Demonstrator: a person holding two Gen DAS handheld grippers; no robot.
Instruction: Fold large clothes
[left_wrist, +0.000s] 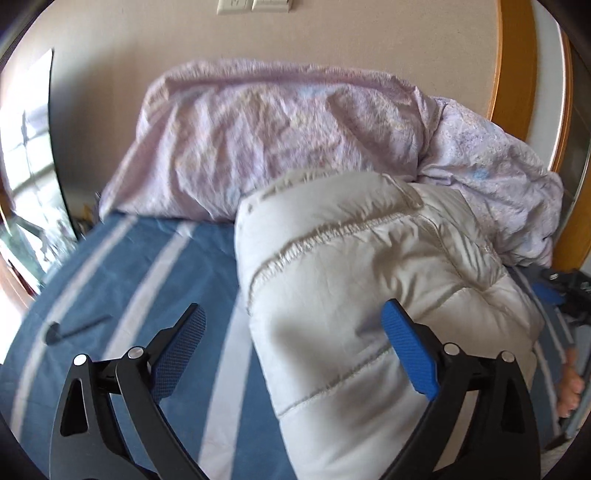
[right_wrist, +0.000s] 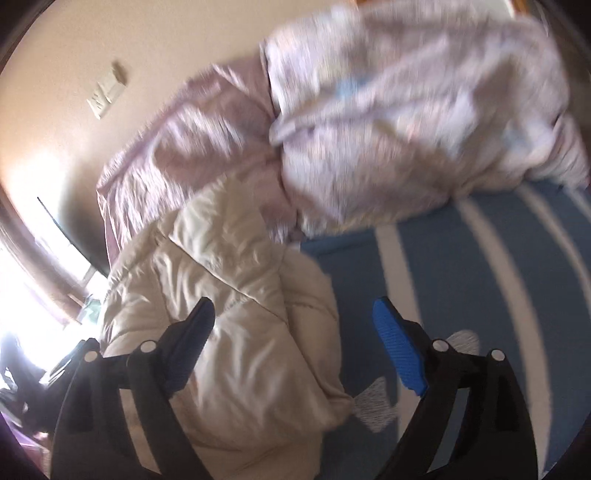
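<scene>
A cream quilted puffer jacket (left_wrist: 351, 280) lies bundled on a bed with a blue, white-striped sheet (left_wrist: 122, 280). In the left wrist view my left gripper (left_wrist: 291, 323) stands wide open just above the jacket's near left edge; neither blue pad presses on the cloth. In the blurred right wrist view the same jacket (right_wrist: 229, 295) lies lower left, and my right gripper (right_wrist: 295, 317) is open over its right edge, with nothing pinched between the blue pads. At the far right edge of the left wrist view, the other gripper and a hand (left_wrist: 570, 384) show partly.
A crumpled lilac quilt (left_wrist: 280, 136) is heaped at the head of the bed against a beige wall, also seen as the quilt (right_wrist: 388, 122) behind the jacket. A wooden door frame (left_wrist: 517, 74) stands right. A dark cable (left_wrist: 77, 330) lies on the sheet at left.
</scene>
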